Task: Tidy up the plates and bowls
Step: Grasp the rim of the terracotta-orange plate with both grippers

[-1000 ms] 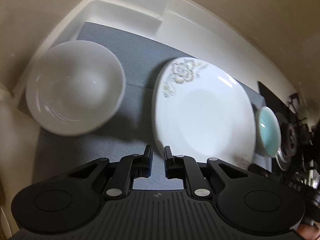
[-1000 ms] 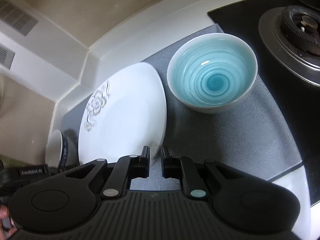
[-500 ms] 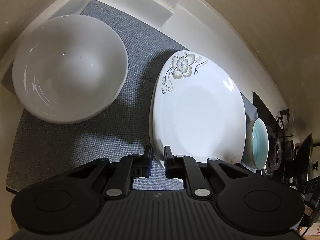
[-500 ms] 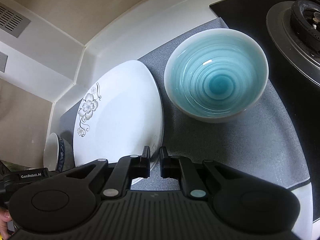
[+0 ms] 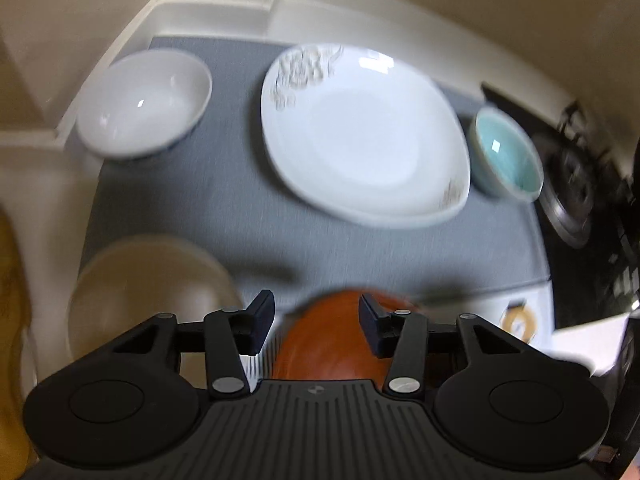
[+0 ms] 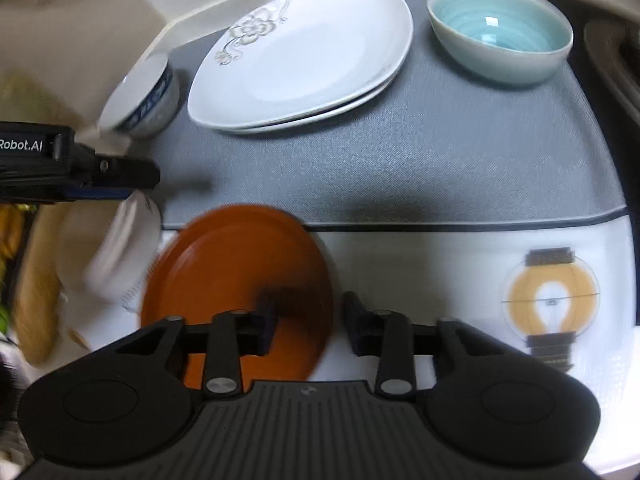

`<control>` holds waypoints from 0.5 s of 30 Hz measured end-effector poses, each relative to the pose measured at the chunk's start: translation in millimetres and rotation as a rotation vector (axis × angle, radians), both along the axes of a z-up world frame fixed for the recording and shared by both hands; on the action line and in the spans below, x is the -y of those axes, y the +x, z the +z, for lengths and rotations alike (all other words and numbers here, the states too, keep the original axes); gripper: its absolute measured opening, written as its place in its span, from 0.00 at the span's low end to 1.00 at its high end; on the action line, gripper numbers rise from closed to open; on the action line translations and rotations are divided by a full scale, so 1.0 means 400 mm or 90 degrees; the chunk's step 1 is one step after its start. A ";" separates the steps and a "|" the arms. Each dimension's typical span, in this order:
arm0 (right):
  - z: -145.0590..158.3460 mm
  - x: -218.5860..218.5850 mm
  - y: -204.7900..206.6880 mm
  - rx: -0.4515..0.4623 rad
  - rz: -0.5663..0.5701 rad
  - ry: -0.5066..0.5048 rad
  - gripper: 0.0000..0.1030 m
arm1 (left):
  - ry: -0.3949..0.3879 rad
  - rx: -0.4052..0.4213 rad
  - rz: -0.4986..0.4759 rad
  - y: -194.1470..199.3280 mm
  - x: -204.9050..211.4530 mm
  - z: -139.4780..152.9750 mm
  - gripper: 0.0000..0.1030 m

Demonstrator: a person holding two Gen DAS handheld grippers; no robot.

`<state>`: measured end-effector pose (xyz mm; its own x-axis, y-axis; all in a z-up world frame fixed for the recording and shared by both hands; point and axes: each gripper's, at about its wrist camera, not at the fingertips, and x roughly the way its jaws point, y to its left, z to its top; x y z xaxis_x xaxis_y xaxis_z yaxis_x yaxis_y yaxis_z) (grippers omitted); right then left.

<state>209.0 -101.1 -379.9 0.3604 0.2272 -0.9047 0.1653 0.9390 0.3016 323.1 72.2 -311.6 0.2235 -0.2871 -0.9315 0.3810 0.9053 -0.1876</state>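
Note:
On the grey mat (image 6: 400, 160), two stacked white floral plates (image 5: 360, 132) (image 6: 300, 56) sit between a white bowl with blue patterning outside (image 5: 144, 104) (image 6: 140, 96) and a teal bowl (image 5: 506, 156) (image 6: 500, 28). An orange plate (image 5: 328, 340) (image 6: 236, 272) lies at the mat's front edge. My left gripper (image 5: 316, 312) hangs above it, jaws opening, not touching it. My right gripper (image 6: 310, 312) stands open over the orange plate's right rim, pads clear of it. The left gripper's body (image 6: 100, 176) shows at the left of the right wrist view.
A pale bowl (image 5: 148, 296) (image 6: 120, 252) sits left of the orange plate. A gas hob (image 5: 572, 192) borders the mat on the right. A lightbulb-patterned disc (image 6: 550, 300) lies on the white counter in front. A wall corner closes the back left.
Both grippers have drawn back from the floral plates toward the counter's front. Both jaws, shut before, now stand apart. The orange plate and pale bowl have come into view.

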 end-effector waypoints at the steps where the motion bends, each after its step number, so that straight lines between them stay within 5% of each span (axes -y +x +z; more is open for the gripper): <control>1: 0.003 0.000 0.000 0.004 0.003 -0.015 0.06 | 0.009 -0.001 -0.003 -0.016 0.004 -0.006 0.48; 9: 0.031 0.119 -0.018 0.011 -0.064 0.007 0.05 | 0.035 -0.025 -0.033 -0.062 0.037 -0.049 0.46; 15: 0.030 0.146 -0.057 0.006 -0.098 0.053 0.24 | 0.008 -0.082 -0.049 -0.060 0.036 -0.096 0.48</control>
<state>186.0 -159.4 -367.9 0.4049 0.2430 -0.8815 0.3025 0.8741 0.3800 299.2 57.8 -350.1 0.0791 -0.2869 -0.9547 0.4229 0.8769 -0.2285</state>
